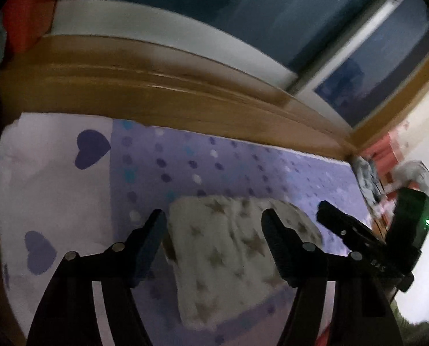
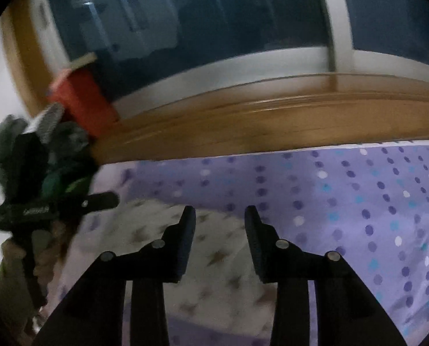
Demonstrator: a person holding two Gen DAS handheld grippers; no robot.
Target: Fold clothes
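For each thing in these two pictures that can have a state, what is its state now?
White star-patterned cloth: folded into a compact rectangle, lying flat on the bedsheet, not gripped.
Purple dotted bedsheet: spread over the bed, mostly smooth.
Left gripper: open, holding nothing, above the cloth.
Right gripper: open, holding nothing, over the cloth's edge.
Red box: standing tilted in view on the wooden ledge; blurred.

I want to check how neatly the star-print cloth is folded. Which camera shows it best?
The left wrist view: the star-print cloth lies nearly whole on the purple dotted sheet, between the open fingers of the left hand-held gripper. The right wrist view shows it blurrier, partly hidden behind the open right hand-held gripper.
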